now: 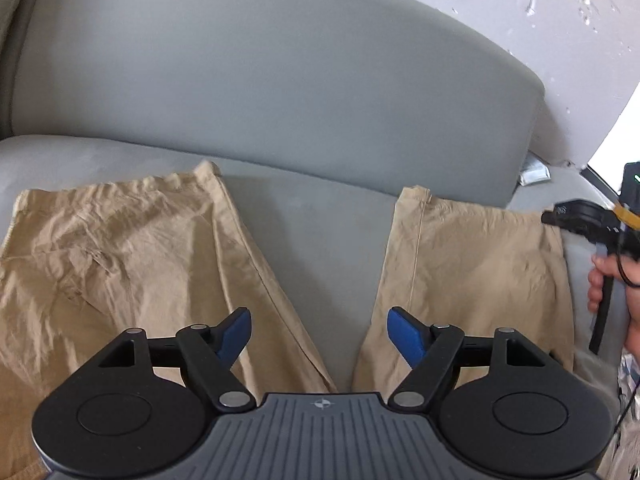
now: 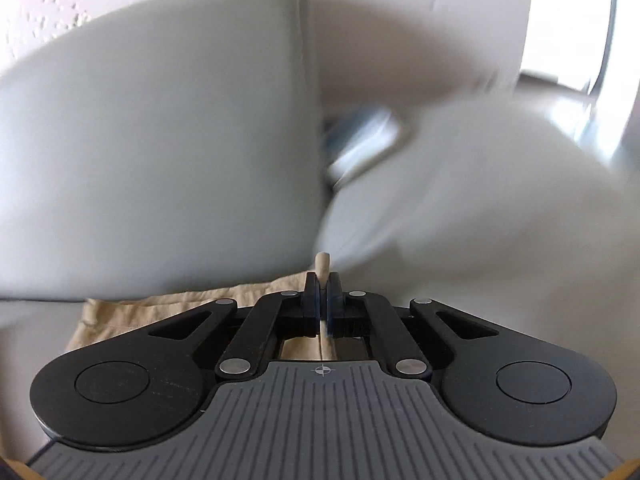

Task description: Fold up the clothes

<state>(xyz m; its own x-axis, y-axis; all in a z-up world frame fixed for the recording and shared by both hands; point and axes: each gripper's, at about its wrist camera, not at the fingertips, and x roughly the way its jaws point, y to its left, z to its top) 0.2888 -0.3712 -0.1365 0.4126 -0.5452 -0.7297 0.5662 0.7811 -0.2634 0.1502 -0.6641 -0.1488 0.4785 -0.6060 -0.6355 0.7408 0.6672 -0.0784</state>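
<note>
Khaki trousers (image 1: 120,260) lie on the grey sofa seat (image 1: 312,232) with both legs spread apart and the hems toward the backrest. The left leg is creased; the right leg (image 1: 472,272) lies smoother. My left gripper (image 1: 320,334) hovers open above the gap between the legs, blue pads (image 1: 236,336) wide apart and holding nothing. At the far right, a hand (image 1: 608,280) holds my right gripper (image 1: 550,218) at the outer hem corner of the right leg. In the right wrist view, the right gripper (image 2: 322,288) is shut on a fold of the trousers (image 2: 160,308), with a nub of cloth poking up between the fingers.
The grey back cushion (image 1: 260,80) rises behind the seat, under a white textured wall (image 1: 520,20). A silvery object (image 1: 534,174) sits wedged beside the cushion's right end. The right wrist view is motion-blurred, showing the cushion (image 2: 160,140) and a bright window (image 2: 568,20).
</note>
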